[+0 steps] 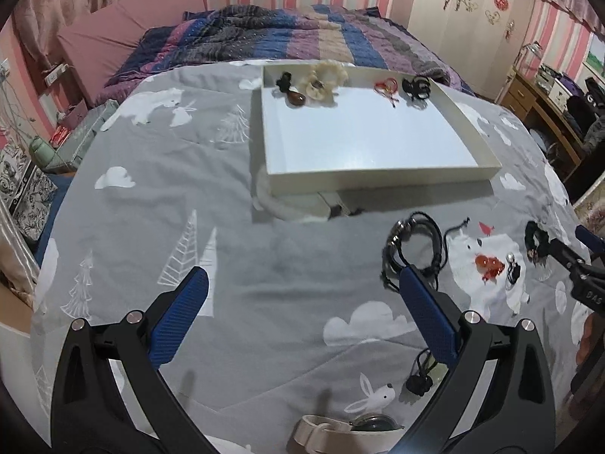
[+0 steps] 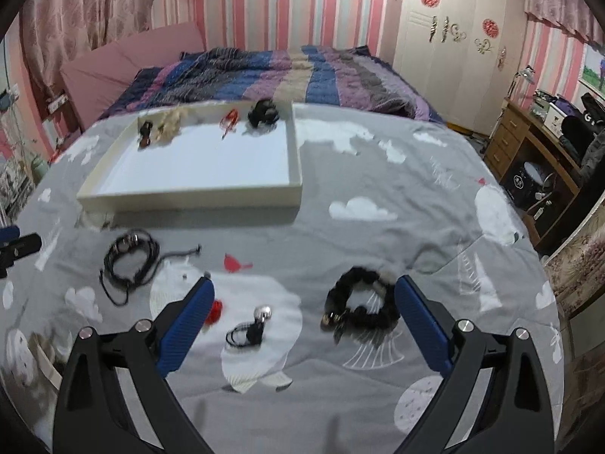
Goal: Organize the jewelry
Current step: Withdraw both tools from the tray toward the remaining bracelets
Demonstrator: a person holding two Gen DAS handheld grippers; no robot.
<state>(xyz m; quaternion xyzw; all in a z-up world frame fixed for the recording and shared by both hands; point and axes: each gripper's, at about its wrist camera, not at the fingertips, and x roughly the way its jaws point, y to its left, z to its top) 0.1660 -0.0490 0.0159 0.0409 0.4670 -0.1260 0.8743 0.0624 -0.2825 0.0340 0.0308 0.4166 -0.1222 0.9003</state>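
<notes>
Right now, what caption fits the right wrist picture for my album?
Open right gripper above a black scrunchie on the grey quilt, white tray waiting behind.

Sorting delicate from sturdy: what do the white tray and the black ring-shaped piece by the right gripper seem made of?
White tray: probably cardboard, matte cream walls, slightly glossy floor. Black scrunchie: seemingly soft gathered fabric, with a small metallic charm; blur hides detail.

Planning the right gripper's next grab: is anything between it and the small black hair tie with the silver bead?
Nothing visible. The right gripper is open, and the black hair tie with the silver bead lies on bare bedspread between its fingers. The red bead piece and black scrunchie sit to either side.
</notes>
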